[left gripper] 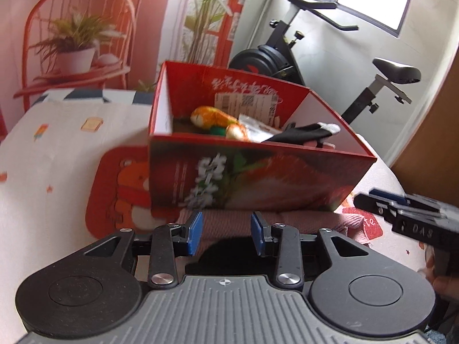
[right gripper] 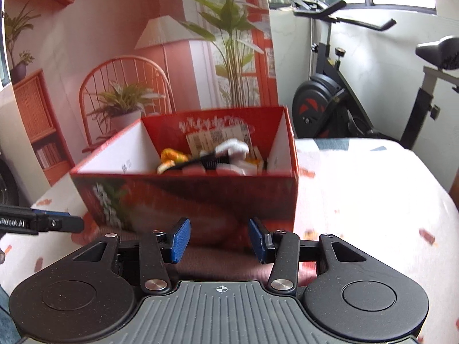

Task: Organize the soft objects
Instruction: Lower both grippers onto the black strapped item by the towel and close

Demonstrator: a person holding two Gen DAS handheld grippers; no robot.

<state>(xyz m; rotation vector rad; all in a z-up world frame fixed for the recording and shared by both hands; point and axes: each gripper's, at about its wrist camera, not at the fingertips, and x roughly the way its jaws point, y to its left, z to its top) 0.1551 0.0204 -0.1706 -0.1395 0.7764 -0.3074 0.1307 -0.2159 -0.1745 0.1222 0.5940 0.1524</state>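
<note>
A red cardboard box (left gripper: 258,177) stands on the table and holds soft things: an orange plush toy (left gripper: 213,117), a black-and-white cloth piece (left gripper: 304,133) and some white wrapping. The box also shows in the right wrist view (right gripper: 200,195), with the orange plush (right gripper: 170,156) and the black-and-white piece (right gripper: 226,154) inside. A pink knitted cloth (left gripper: 229,223) lies just in front of the box, under both grippers. My left gripper (left gripper: 226,233) is open and empty above it. My right gripper (right gripper: 219,240) is open and empty, close to the box front.
The table has a white printed cover (left gripper: 57,157) with an orange cartoon mat (left gripper: 114,189). The right gripper shows at the right edge of the left wrist view (left gripper: 407,212); the left gripper shows at the left of the right wrist view (right gripper: 43,222). An exercise bike (right gripper: 344,100) stands behind.
</note>
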